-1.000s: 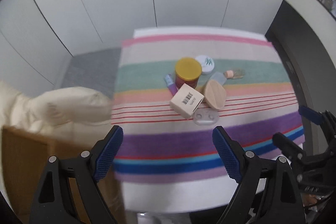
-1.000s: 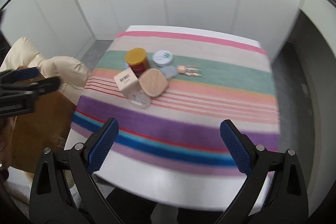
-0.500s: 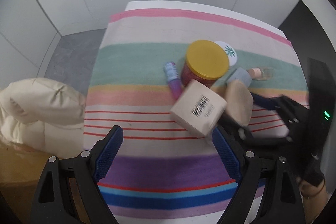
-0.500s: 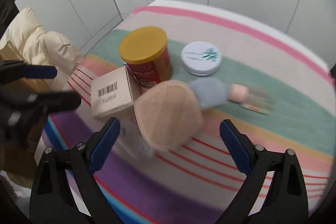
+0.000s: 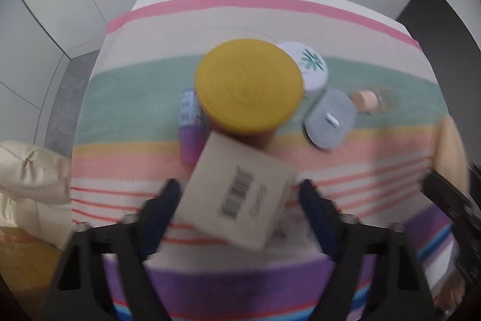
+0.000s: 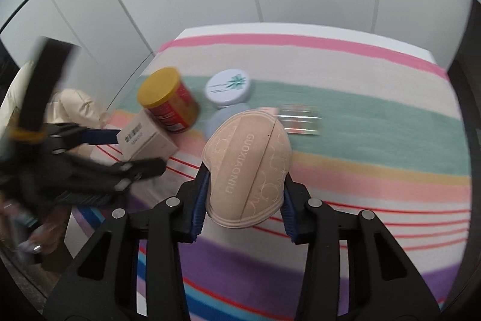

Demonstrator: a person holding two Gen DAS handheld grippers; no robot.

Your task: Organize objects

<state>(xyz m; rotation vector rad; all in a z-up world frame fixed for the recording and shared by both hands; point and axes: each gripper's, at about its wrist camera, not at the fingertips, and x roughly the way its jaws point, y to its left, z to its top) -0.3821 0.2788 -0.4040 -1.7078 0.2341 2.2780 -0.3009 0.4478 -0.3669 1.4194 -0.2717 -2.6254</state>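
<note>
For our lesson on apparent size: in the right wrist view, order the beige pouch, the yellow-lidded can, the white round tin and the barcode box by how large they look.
1. Beige pouch, largest, though nearest the camera.
2. Yellow-lidded can.
3. Barcode box and white round tin look alike, so I leave them unranked.

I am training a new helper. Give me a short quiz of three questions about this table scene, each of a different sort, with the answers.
1. Choose one: what does the right gripper hold between its jaws? A: a beige pouch. B: a spoon. C: a cup.
2. True or false: the lid of the can is blue.
3. Fill the gap: the cardboard box beside the can bears a printed ____.

Key
1. A. The jaws have just been closing and now press on the pouch's sides.
2. False. It is yellow.
3. Barcode.
</note>
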